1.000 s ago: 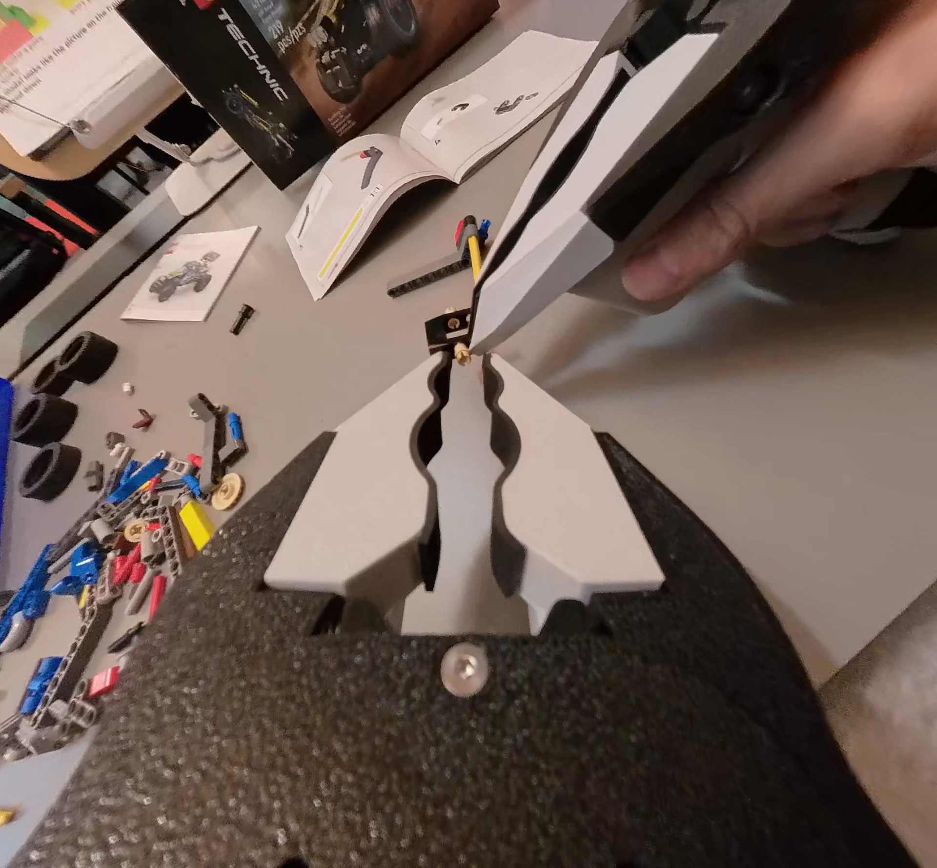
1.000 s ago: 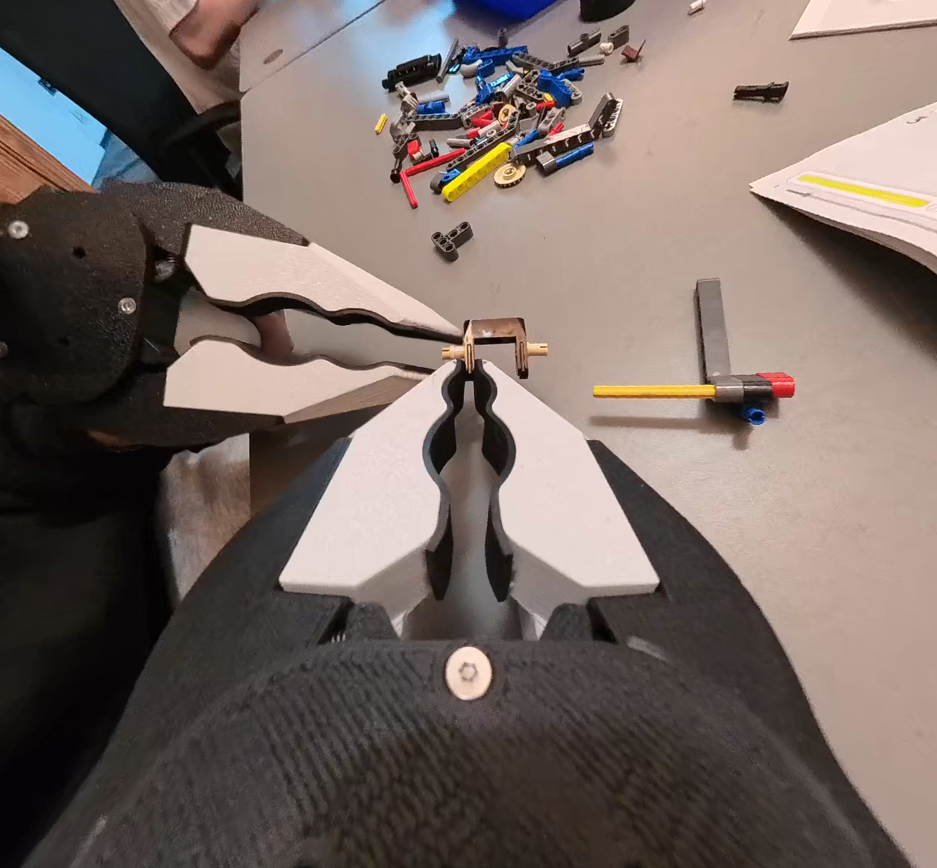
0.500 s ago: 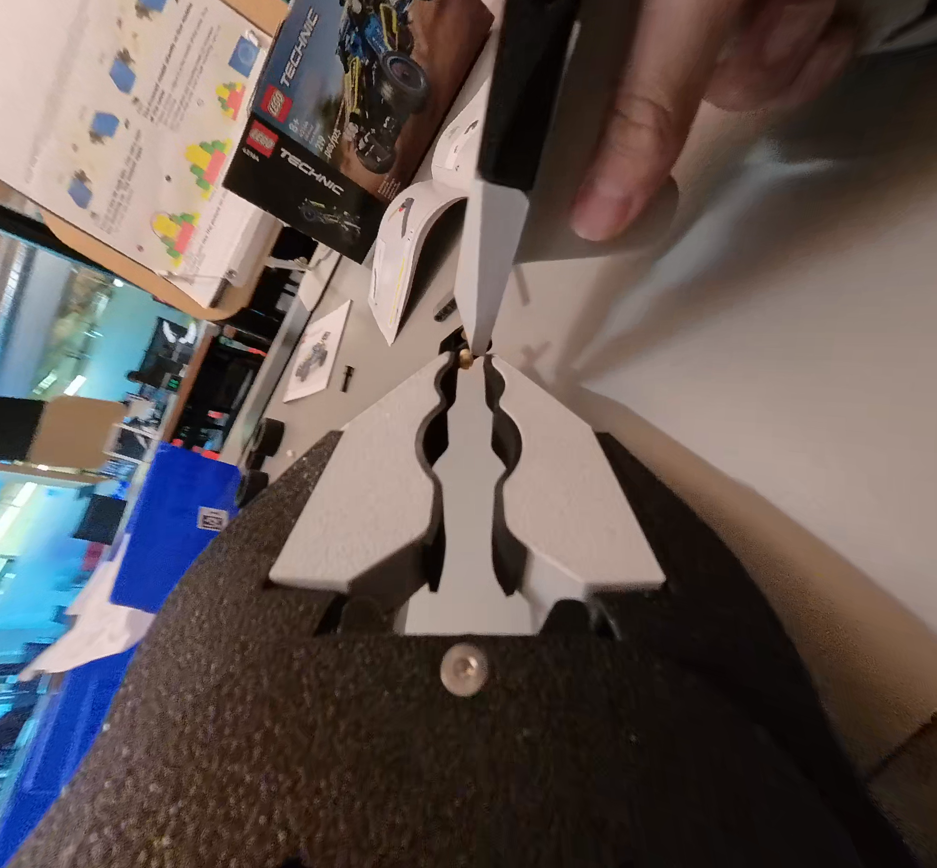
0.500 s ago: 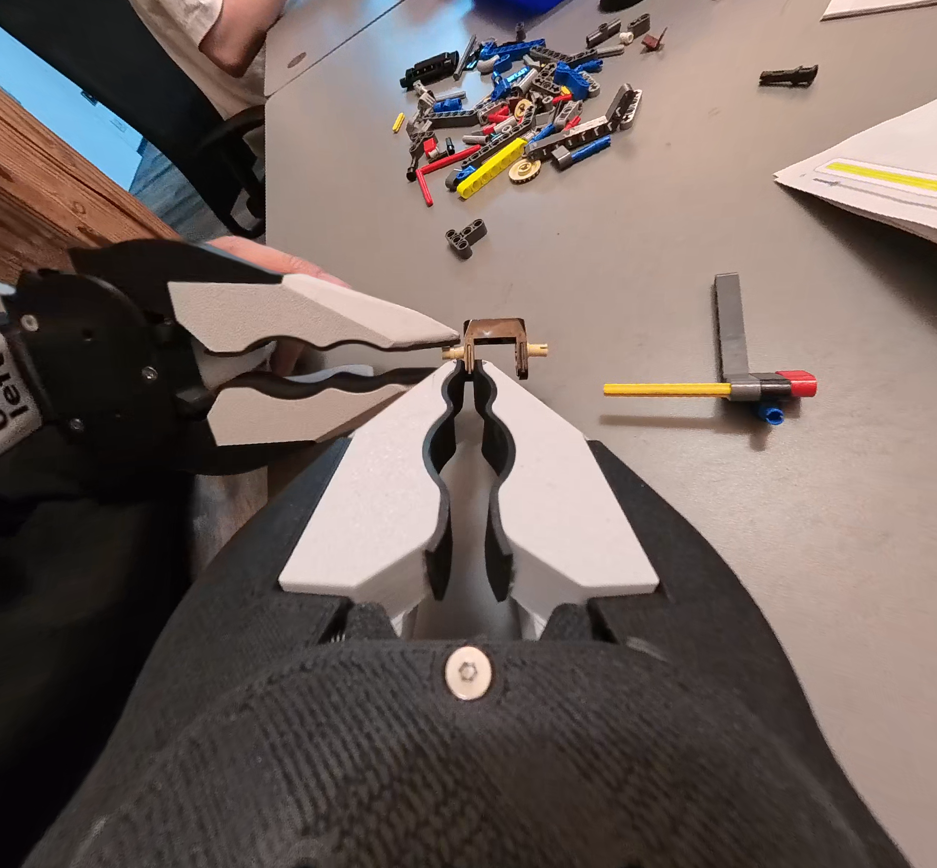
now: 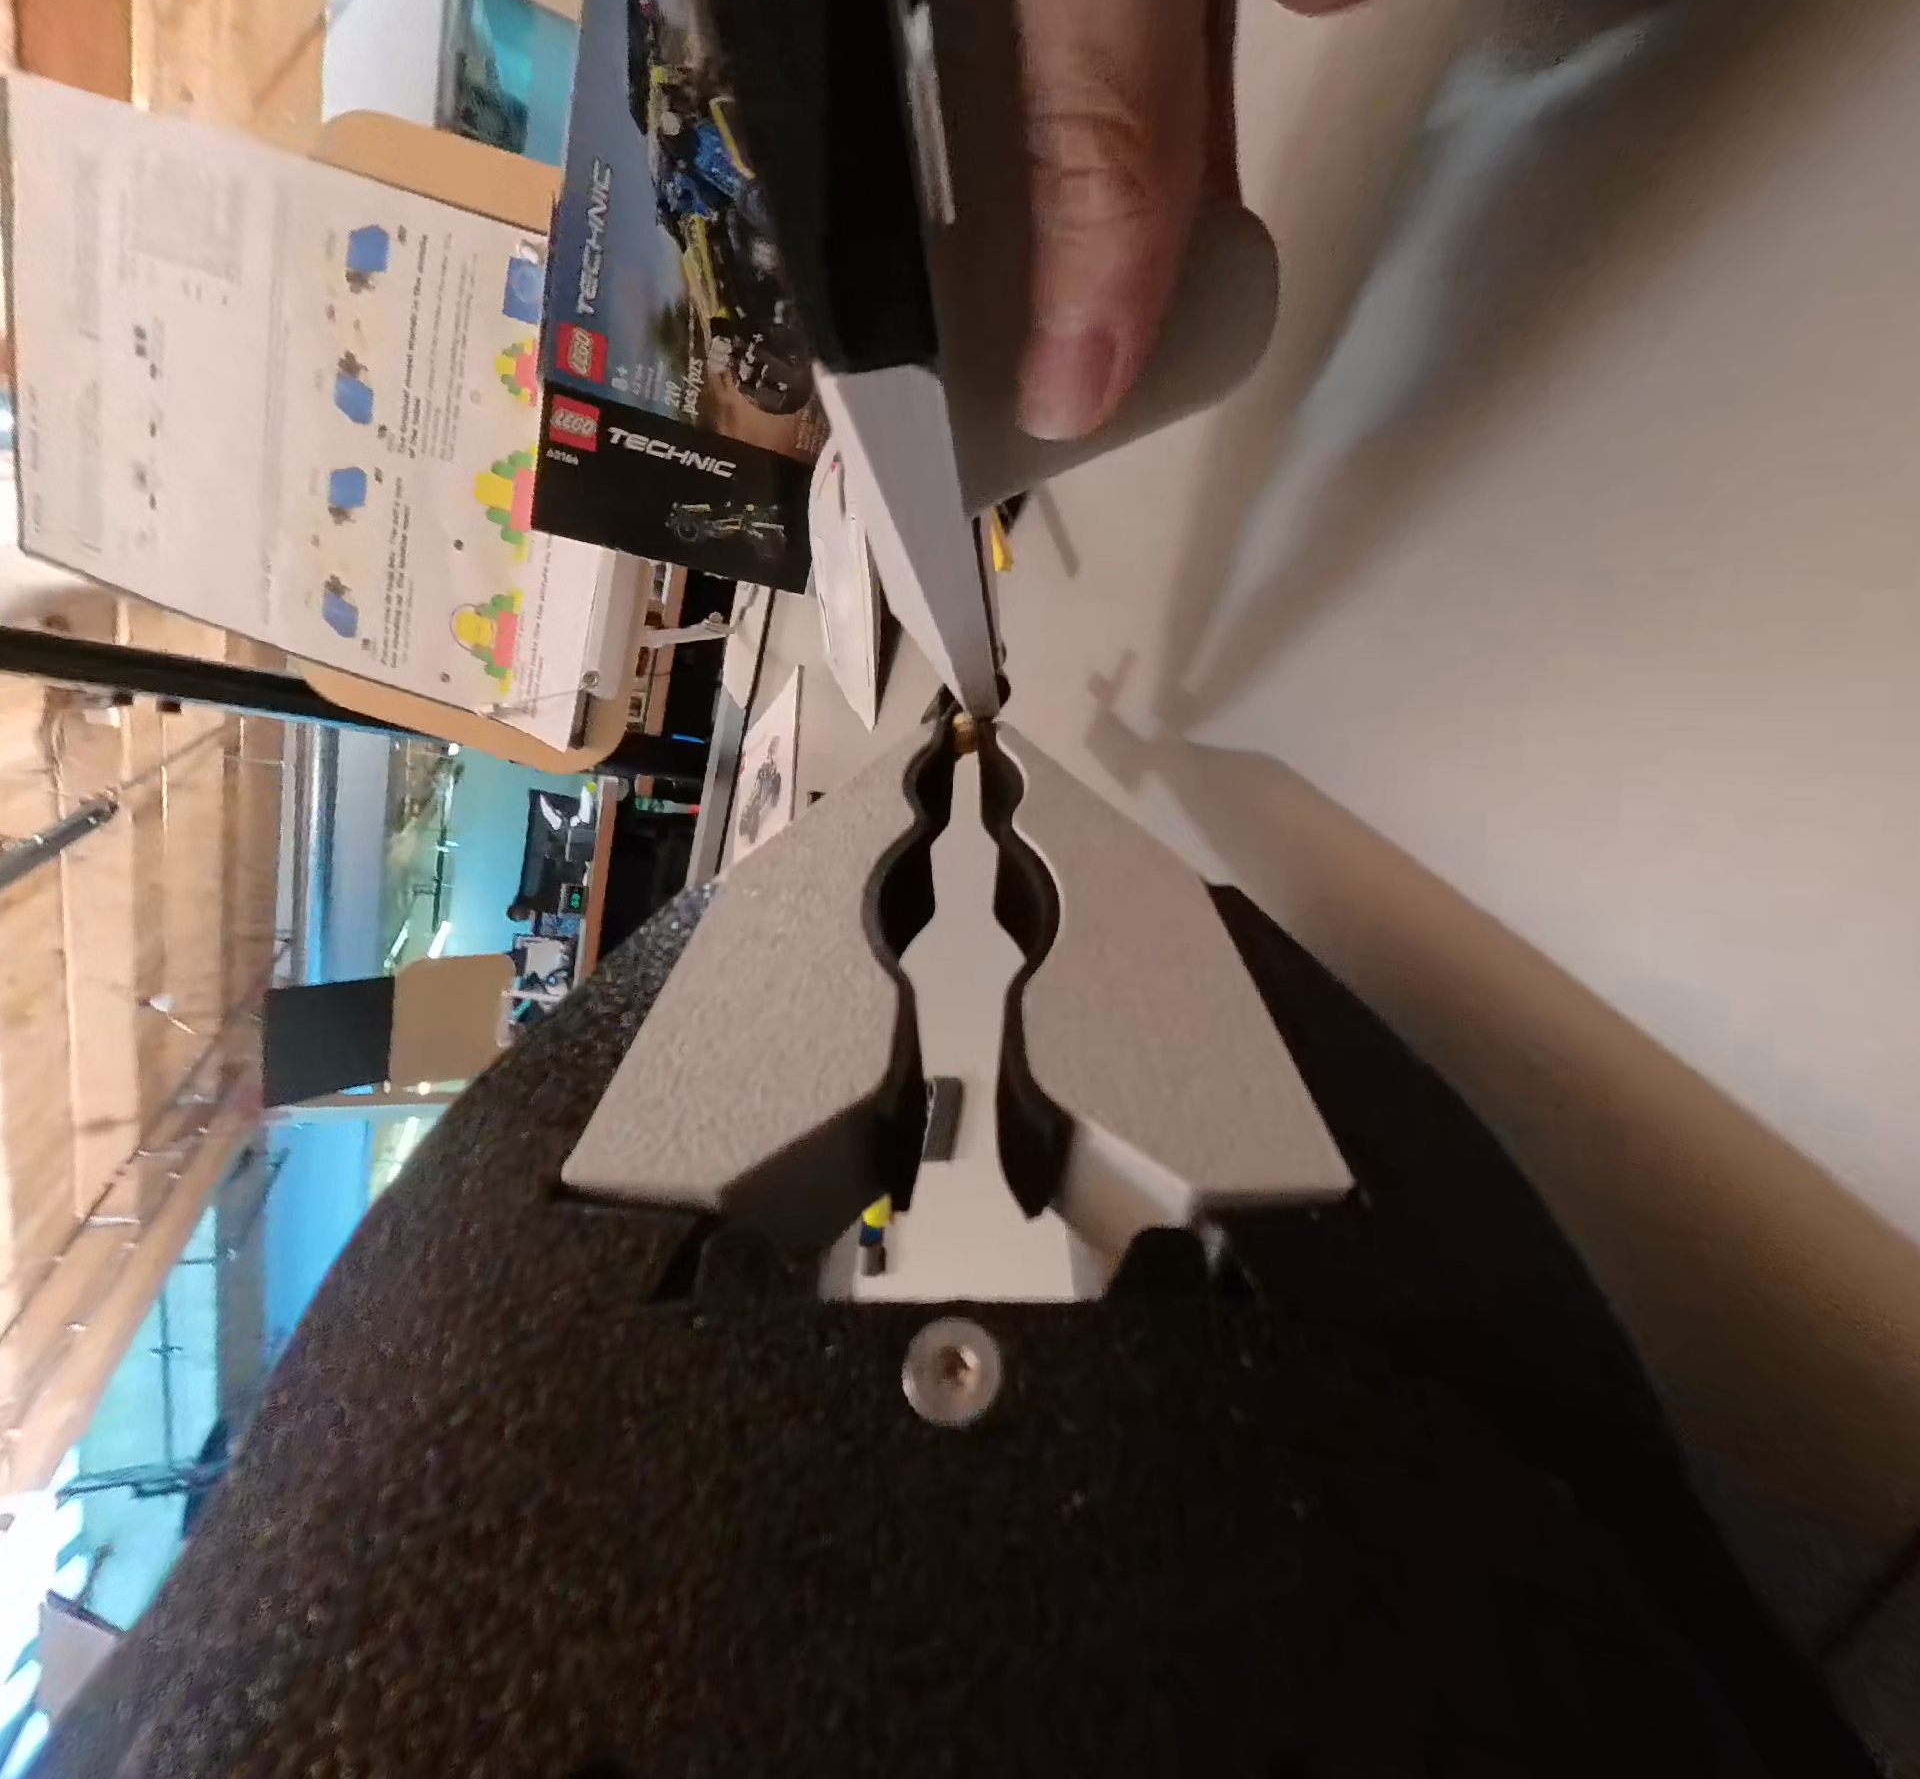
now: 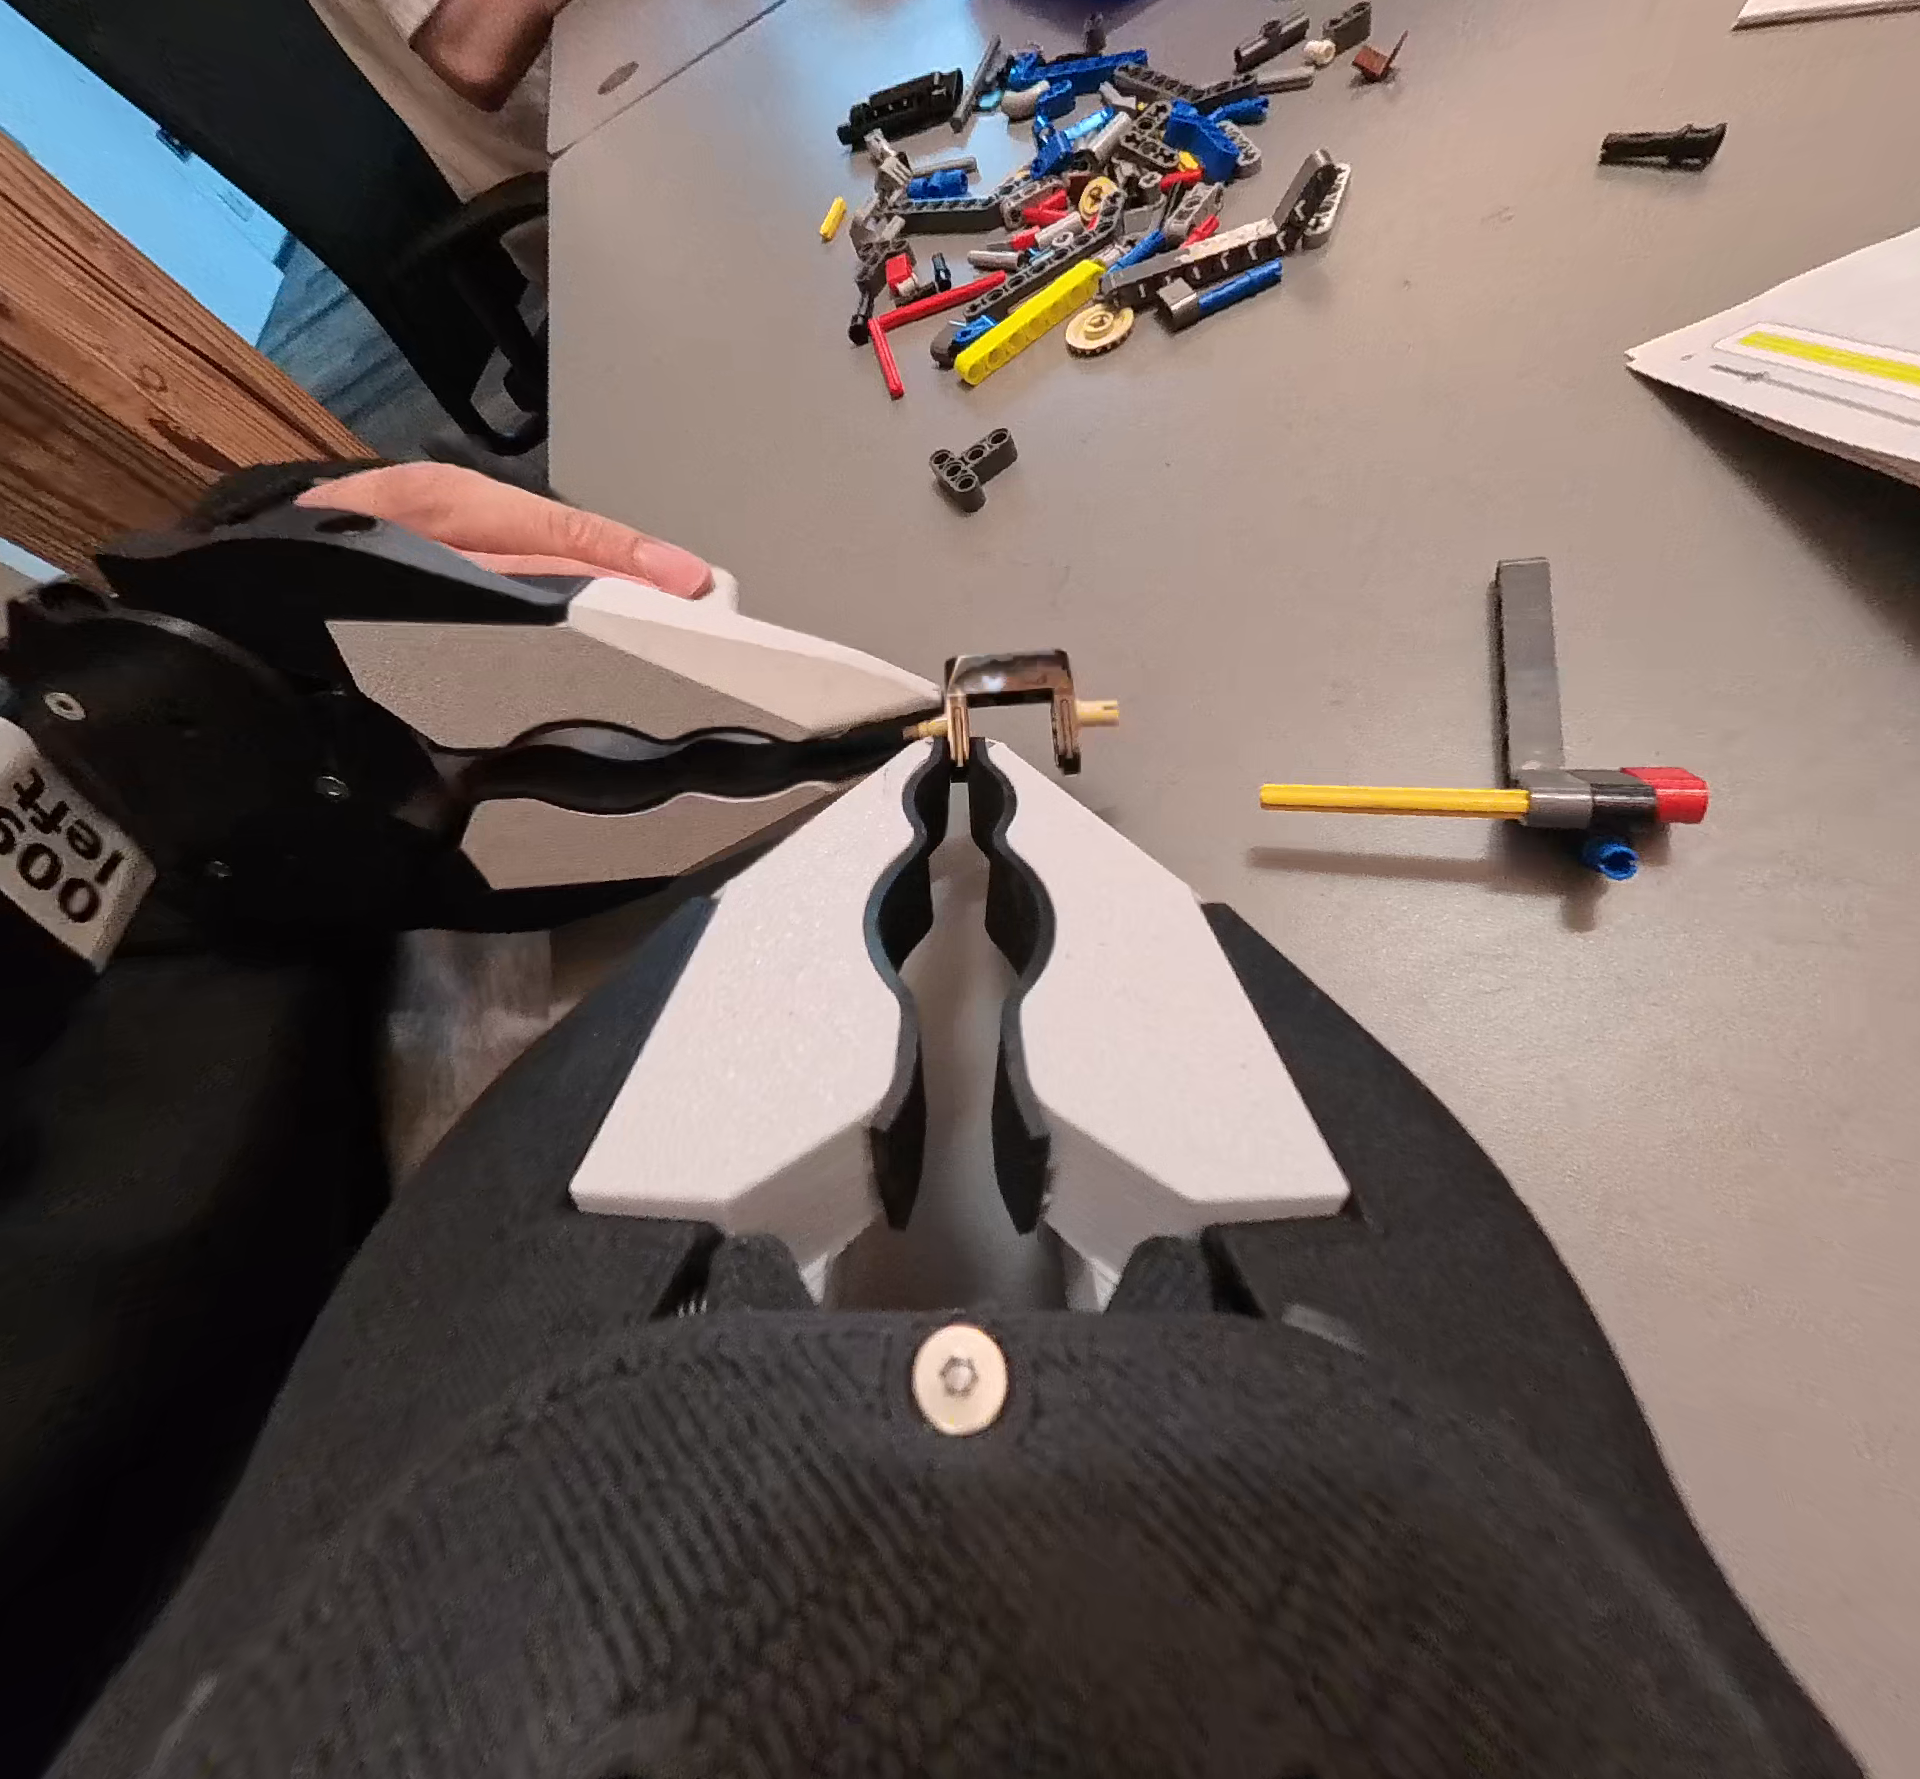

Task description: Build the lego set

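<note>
Right gripper [image 6: 964, 761] clenched on one leg of the dark bracket [image 6: 1006, 680], held above the tabletop [image 6: 1299, 1054] near its left edge. Left gripper [image 6: 909, 721] clenched on the tan pin [image 6: 928, 728] at that leg. Loose parts pile [image 6: 1081, 212] lies toward the far edge.

Black textured gripper [image 6: 961, 755]; grey fingers [image 6: 1132, 991]; silver screw [image 6: 958, 1378].

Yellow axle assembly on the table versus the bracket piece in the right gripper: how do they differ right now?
The yellow axle assembly lies flat on the grey table, untouched; the dark bracket is held above it in the right gripper. The assembly has a long yellow rod; the bracket has short tan pins, one met by the left gripper. Both are part-built.
</note>
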The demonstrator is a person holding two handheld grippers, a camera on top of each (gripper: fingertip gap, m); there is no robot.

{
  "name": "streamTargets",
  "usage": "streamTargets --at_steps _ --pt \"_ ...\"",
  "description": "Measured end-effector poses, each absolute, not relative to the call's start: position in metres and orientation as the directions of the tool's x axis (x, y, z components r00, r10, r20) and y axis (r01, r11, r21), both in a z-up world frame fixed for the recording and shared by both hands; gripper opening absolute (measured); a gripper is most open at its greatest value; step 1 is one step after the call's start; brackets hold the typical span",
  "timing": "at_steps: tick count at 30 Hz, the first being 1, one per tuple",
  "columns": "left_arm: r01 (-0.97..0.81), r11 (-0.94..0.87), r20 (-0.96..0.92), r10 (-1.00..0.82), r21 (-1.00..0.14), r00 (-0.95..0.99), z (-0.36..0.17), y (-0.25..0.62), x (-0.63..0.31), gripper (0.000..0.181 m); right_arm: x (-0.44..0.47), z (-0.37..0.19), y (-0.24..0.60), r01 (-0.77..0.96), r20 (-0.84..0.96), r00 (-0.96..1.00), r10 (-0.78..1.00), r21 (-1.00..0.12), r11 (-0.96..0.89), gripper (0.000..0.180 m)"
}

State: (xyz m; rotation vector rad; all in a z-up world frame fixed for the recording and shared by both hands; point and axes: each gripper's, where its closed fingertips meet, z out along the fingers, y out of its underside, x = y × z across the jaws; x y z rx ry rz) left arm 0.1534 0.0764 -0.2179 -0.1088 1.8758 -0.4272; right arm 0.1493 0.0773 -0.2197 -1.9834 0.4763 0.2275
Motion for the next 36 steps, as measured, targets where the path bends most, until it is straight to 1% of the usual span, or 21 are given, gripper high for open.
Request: streamTargets --at_steps 2,5,6,7,8,9,10,11,12,14,15,18,21,22,24,25,29,31,32,34,36 --pt "0.138 0.941 -0.899 -0.243 -0.310 -0.363 -0.225 0.078 0.154 0.003 0.150 -0.227 0.078 -0.394 -0.305 0.915 -0.264 -0.811 -0.432 0.002" --pt "0.100 0.917 -0.857 -0.317 -0.387 -0.407 -0.229 0.079 0.152 0.003 0.148 -0.232 0.079 -0.379 -0.281 0.922 -0.266 -0.800 -0.465 0.002" --pt "0.105 0.929 -0.873 -0.288 -0.354 -0.393 -0.230 0.079 0.151 0.003 0.148 -0.232 0.080 -0.378 -0.283 0.922 -0.262 -0.798 -0.468 0.002" --pt "0.135 0.952 -0.906 -0.210 -0.275 -0.367 -0.231 0.078 0.150 0.003 0.149 -0.235 0.079 -0.383 -0.279 0.920 -0.276 -0.791 -0.478 0.002" --pt "0.196 0.958 -0.930 -0.134 -0.210 -0.343 -0.233 0.071 0.144 0.003 0.166 -0.240 0.072 -0.380 -0.206 0.905 -0.372 -0.786 -0.488 0.002" --pt "0.229 0.958 -0.941 -0.092 -0.173 -0.326 -0.234 0.064 0.137 0.003 0.178 -0.243 0.064 -0.346 -0.133 0.905 -0.404 -0.783 -0.517 0.002" --pt "0.234 0.961 -0.948 -0.071 -0.148 -0.309 -0.236 0.063 0.134 0.003 0.173 -0.242 0.067 -0.363 -0.191 0.914 -0.359 -0.782 -0.507 0.002" --pt "0.207 0.964 -0.942 -0.093 -0.165 -0.321 -0.238 0.067 0.134 0.003 0.160 -0.239 0.071 -0.383 -0.263 0.918 -0.296 -0.779 -0.497 0.002" --pt "0.188 0.958 -0.929 -0.144 -0.217 -0.340 -0.237 0.072 0.136 0.003 0.153 -0.245 0.070 -0.364 -0.246 0.928 -0.280 -0.758 -0.541 0.002" --pt "0.192 0.925 -0.882 -0.226 -0.328 -0.414 -0.236 0.074 0.135 0.003 0.149 -0.251 0.071 -0.266 -0.120 0.955 -0.272 -0.755 -0.599 0.002" --pt "0.192 0.911 -0.856 -0.246 -0.364 -0.456 -0.237 0.075 0.134 0.003 0.148 -0.252 0.072 -0.241 -0.092 0.960 -0.264 -0.752 -0.614 0.001" --pt "0.229 0.889 -0.789 -0.202 -0.396 -0.580 -0.243 0.073 0.125 0.004 0.139 -0.252 0.071 -0.223 -0.120 0.972 -0.204 -0.751 -0.621 0.002" --pt "0.200 0.882 -0.701 -0.182 -0.426 -0.690 -0.250 0.075 0.120 0.004 0.132 -0.250 0.069 -0.216 -0.148 0.976 -0.160 -0.755 -0.619 0.017" --pt "0.197 0.876 -0.678 -0.181 -0.441 -0.712 -0.250 0.076 0.119 0.005 0.131 -0.250 0.067 -0.196 -0.133 0.980 -0.147 -0.758 -0.622 0.026" --pt "0.188 0.856 -0.626 -0.185 -0.481 -0.758 -0.251 0.077 0.115 0.004 0.134 -0.251 0.062 -0.154 -0.071 0.985 -0.154 -0.759 -0.633 0.028" --pt "0.183 0.842 -0.596 -0.189 -0.507 -0.781 -0.250 0.077 0.113 0.007 0.134 -0.251 0.060 -0.136 -0.049 0.987 -0.152 -0.758 -0.637 0.031" --pt "0.125 0.756 -0.428 -0.218 -0.642 -0.877 -0.248 0.073 0.099 0.022 0.132 -0.244 0.055 -0.088 0.027 0.984 -0.176 -0.787 -0.610 0.031" --pt "0.083 0.749 -0.393 -0.247 -0.658 -0.886 -0.247 0.079 0.101 0.024 0.128 -0.241 0.053 -0.067 0.052 0.983 -0.177 -0.793 -0.605 0.030" --pt "0.080 0.741 -0.387 -0.253 -0.667 -0.887 -0.244 0.082 0.101 0.024 0.122 -0.240 0.052 -0.057 0.054 0.985 -0.164 -0.795 -0.604 0.029" --pt "0.083 0.705 -0.355 -0.249 -0.704 -0.901 -0.237 0.087 0.097 0.013 0.113 -0.239 0.052 -0.049 0.066 0.984 -0.166 -0.794 -0.605 0.025" --pt "0.070 0.700 -0.298 -0.210 -0.711 -0.931 -0.237 0.095 0.090 0.015 0.097 -0.240 0.054 -0.042 0.050 0.990 -0.132 -0.789 -0.613 0.023"
